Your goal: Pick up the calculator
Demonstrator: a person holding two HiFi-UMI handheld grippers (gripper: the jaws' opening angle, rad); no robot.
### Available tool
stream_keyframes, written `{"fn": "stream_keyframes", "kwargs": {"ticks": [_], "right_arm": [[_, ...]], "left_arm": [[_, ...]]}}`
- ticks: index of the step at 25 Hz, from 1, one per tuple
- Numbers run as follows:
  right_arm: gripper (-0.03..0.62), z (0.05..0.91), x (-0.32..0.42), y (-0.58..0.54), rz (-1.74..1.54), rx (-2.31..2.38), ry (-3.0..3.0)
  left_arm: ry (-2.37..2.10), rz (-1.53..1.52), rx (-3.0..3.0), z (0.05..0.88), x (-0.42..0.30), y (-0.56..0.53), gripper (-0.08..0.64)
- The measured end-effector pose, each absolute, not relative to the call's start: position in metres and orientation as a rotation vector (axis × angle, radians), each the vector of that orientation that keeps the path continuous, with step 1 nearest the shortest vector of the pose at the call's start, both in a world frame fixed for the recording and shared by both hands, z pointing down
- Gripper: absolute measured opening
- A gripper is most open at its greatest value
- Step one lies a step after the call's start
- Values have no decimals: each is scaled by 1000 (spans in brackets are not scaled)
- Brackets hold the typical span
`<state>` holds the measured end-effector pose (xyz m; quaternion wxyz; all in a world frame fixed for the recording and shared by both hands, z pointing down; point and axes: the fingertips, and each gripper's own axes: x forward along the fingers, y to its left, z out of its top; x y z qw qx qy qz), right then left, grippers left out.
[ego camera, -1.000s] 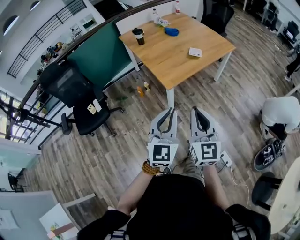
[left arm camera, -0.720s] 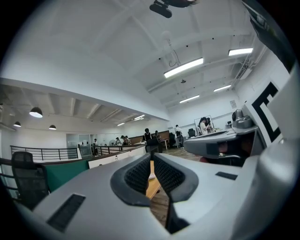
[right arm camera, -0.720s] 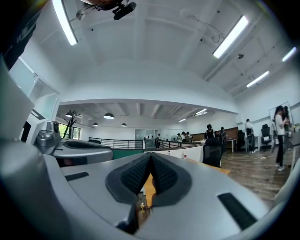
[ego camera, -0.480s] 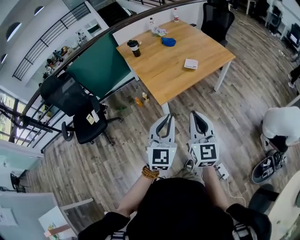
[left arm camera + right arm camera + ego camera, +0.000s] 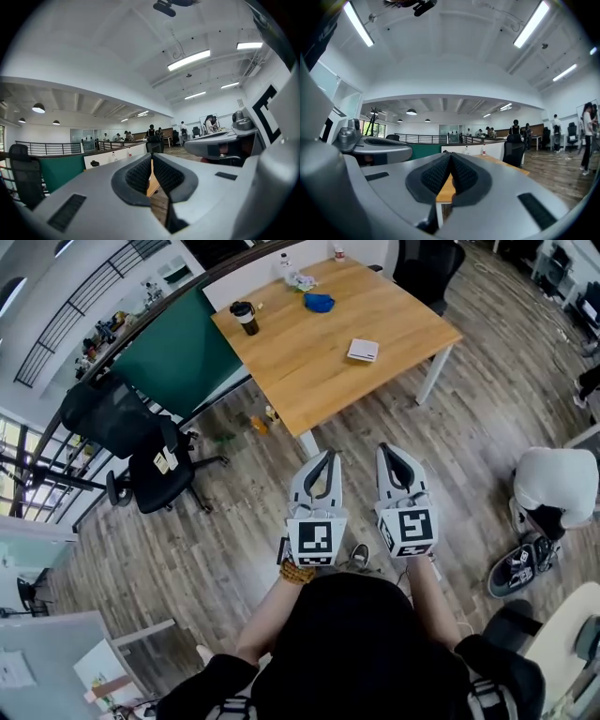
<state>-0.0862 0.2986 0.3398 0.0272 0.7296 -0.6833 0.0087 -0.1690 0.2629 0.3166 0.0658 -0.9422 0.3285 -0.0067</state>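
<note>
Both claws are shut and empty. The left gripper (image 5: pixel 322 457) has its jaw tips pressed together with nothing between them, and the right gripper (image 5: pixel 389 448) looks the same. Each gripper view shows ribbed pads meeting at the tip, with only the table's edge seen through the gap below. They are held side by side and level, over the wooden floor (image 5: pixel 234 549) just short of the near corner of the table (image 5: pixel 300 381).

The calculator (image 5: pixel 363 351), a small flat white slab, lies on the right half of that tabletop, toward the right-hand edge. It is well apart from both grippers. It is also well clear of the dark cup (image 5: pixel 246 317), the blue object (image 5: pixel 319 303) and the bottle (image 5: pixel 285 268) at the far side.

By my judgement the task is at the approach stage, with nothing yet reached. Several things could go wrong from here:

- Shut jaws arriving at the calculator would only shove it, so one gripper must open first.
- The calculator lies flat and looks thin, so jaws coming in level could skate over it or push it along the smooth wood.
- It sits near the right-hand edge, so a push that way could send it to the floor.
- A steep descent could jam the fingertips into the tabletop.
- The table corner and its white leg (image 5: pixel 307 443) stand directly ahead, so a low, level advance could knock a gripper against them.
</note>
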Motion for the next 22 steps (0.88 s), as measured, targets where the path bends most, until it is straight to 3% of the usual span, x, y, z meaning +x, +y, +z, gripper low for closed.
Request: {"fn": "stream_keyframes", "kwargs": {"ticks": [22], "right_arm": [[6, 383, 17, 182, 167, 2249, -1857]], "left_arm": [[703, -68, -3057, 371, -48, 142, 32]]}}
